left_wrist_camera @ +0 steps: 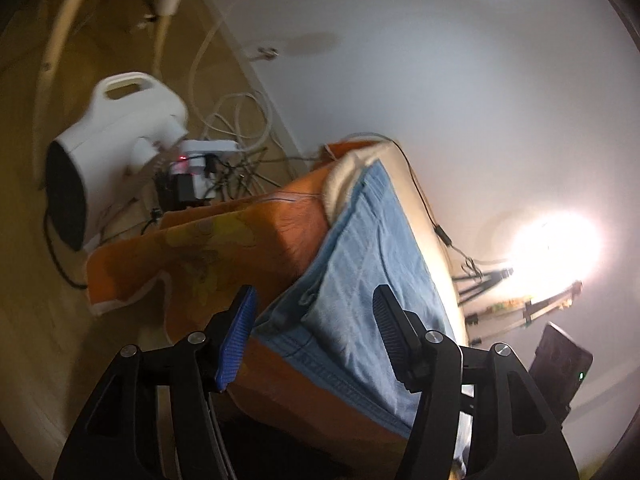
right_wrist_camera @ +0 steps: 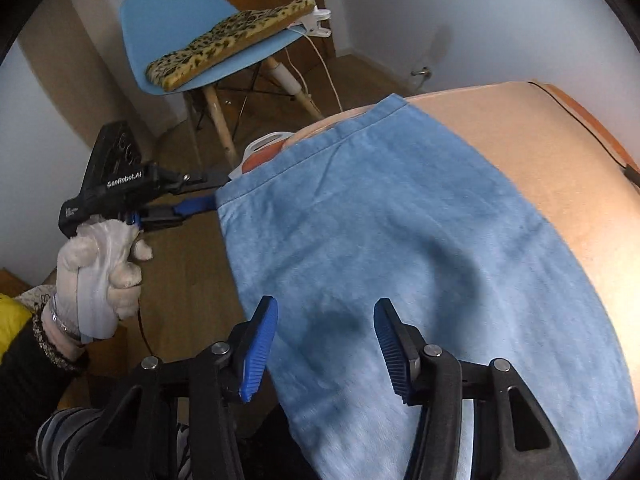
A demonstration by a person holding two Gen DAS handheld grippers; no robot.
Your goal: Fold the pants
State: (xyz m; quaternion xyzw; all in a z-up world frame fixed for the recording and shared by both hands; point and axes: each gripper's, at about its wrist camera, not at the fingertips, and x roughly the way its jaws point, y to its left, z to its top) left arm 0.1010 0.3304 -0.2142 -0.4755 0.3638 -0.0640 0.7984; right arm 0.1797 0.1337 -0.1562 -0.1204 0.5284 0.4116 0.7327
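Now, pants (right_wrist_camera: 400, 240): soft blue denim, flat, hemmed.
Surface: padded beige worktop (right_wrist_camera: 520, 148), orange blanket (left_wrist_camera: 224, 240).
Left tool (right_wrist_camera: 214, 192): spread at pants' corner.
Right tool (right_wrist_camera: 326, 344): spread above pants.
Room: wood floor (right_wrist_camera: 188, 256), blue chair (right_wrist_camera: 176, 20).

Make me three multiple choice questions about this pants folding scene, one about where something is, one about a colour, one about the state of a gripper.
1. What lies on the seat of the chair?
A. a leopard-print cushion
B. a folded towel
C. a laptop

2. What colour are the pants?
A. black
B. light blue
C. red

3. How do the jaws of the right gripper stand?
A. apart above the fabric
C. clamped on a chair leg
B. shut on a cable

Answers:
1. A: the leopard-print cushion rests on the blue seat.
2. B: the cloth spread over the padded surface is light blue.
3. A: both pads stand apart with pants cloth showing between them, neither pressing on it.
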